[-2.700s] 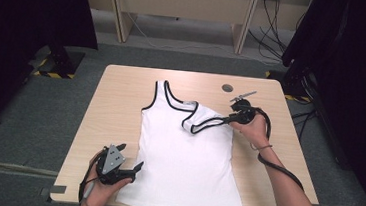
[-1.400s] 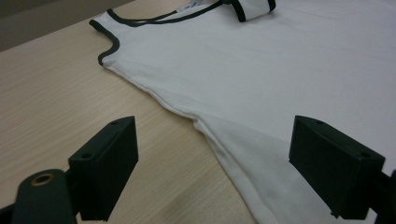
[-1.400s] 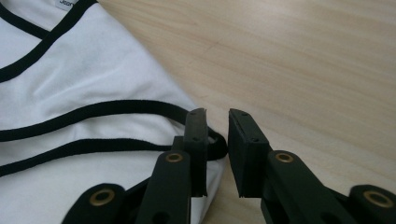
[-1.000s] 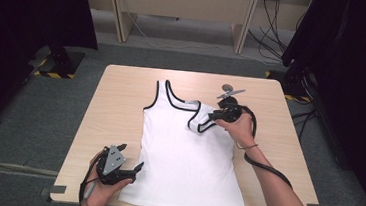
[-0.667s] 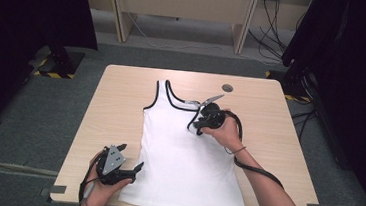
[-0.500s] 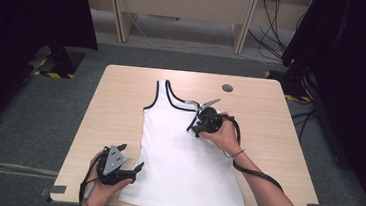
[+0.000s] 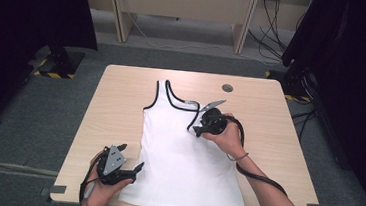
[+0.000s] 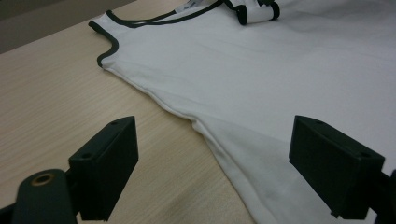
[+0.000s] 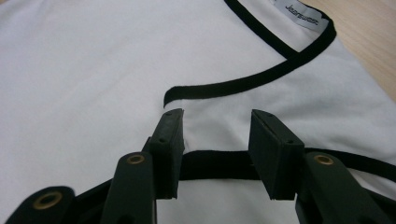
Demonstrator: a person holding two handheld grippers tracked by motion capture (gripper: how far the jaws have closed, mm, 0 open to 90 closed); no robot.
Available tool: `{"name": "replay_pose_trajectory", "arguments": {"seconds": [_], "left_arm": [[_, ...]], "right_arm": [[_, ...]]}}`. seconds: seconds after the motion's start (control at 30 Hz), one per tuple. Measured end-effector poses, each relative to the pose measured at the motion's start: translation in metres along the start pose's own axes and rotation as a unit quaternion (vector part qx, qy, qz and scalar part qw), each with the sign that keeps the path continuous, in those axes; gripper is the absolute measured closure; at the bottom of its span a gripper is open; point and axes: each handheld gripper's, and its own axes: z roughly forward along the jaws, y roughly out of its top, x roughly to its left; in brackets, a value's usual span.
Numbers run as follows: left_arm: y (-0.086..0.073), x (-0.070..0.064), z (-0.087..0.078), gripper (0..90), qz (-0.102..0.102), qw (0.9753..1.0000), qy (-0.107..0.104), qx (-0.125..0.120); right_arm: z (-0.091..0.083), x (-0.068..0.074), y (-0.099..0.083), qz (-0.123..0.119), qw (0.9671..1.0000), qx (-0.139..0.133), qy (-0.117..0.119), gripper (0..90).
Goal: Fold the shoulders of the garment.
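A white tank top (image 7: 186,158) with black trim lies flat on the wooden table (image 7: 270,110). Its right shoulder strap (image 9: 243,84) is folded inward onto the chest. My right gripper (image 7: 194,130) hovers over that folded strap; in the right gripper view its jaws (image 9: 217,116) stand apart, open, with the black trim lying flat beneath them. My left gripper (image 7: 132,158) rests at the shirt's lower left corner. It is wide open (image 8: 212,135), and the shirt's side edge (image 8: 205,135) runs between its jaws.
A round cable hole (image 7: 227,88) sits in the table behind the shirt. The right gripper's cable (image 7: 260,175) trails along the forearm. Tape strips (image 7: 53,190) mark the table's front corners. Bare wood (image 7: 115,107) lies left and right of the shirt.
My right gripper has travelled left from the table's right side onto the shirt, bringing the shoulder strap over and laying it on the chest. The left gripper has stayed put.
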Motion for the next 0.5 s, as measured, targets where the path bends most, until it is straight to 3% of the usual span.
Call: {"name": "replay_pose_trajectory", "arguments": {"seconds": [0.5], "left_arm": [[0.0,0.0,0.0,14.9,-0.002,1.0,0.001,-0.001]], "right_arm": [[-0.042,-0.01,-0.02,-0.001,0.9992,-0.023,-0.033,48.1]]}}
